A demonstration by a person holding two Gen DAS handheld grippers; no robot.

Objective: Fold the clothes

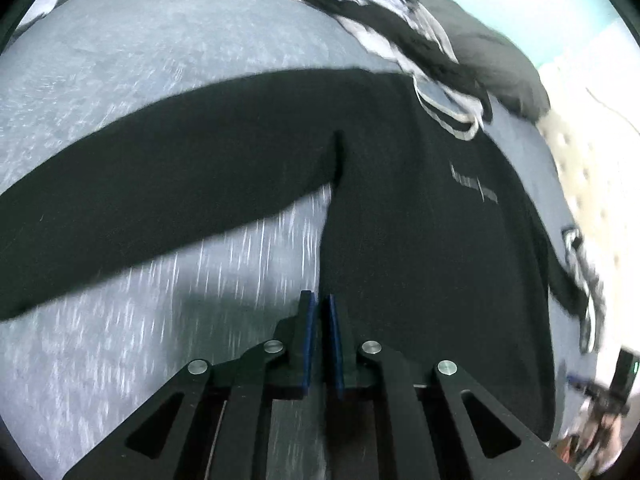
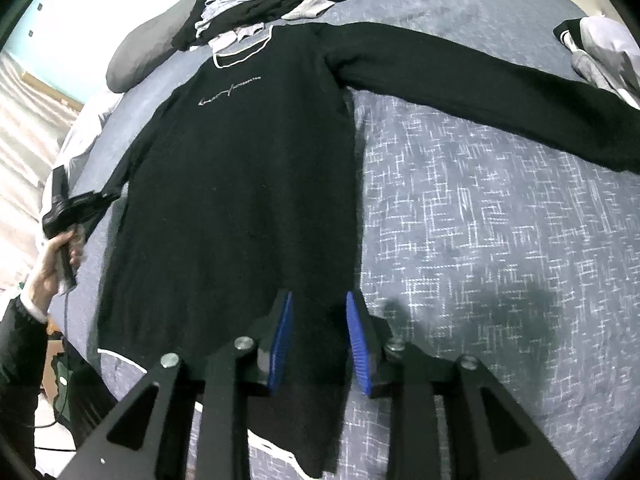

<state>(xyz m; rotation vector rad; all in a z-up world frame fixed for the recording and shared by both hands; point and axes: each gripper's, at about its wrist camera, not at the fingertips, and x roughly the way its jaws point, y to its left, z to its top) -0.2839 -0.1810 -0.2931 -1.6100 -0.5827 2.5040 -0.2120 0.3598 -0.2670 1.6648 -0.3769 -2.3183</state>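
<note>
The black long-sleeved top (image 2: 240, 184) lies face up and spread flat on the grey-blue patterned bed (image 2: 480, 240), collar toward the pile of other clothes (image 2: 260, 4) at the far end, one sleeve (image 2: 500, 96) stretched straight out to the side.

The right gripper (image 2: 316, 344) hovers over the hem, its blue fingers (image 2: 356, 344) parted with the cloth between them but, as far as the view shows, not pinched. The left gripper (image 1: 320, 340) has its fingers (image 1: 308, 336) closed almost together; in its blurred view it seems to hold nothing, though a thin edge of fabric cannot be ruled out. From the right wrist the same tool appears at the top's other side, held in the person's hand (image 2: 52, 256).

The step looks like taking hold for the first fold. To do it well, each gripper should catch both layers at a seam or hem edge, lift together, and carry the side over in one even sweep so the body stays flat and the sleeve follows without bunching.
</note>
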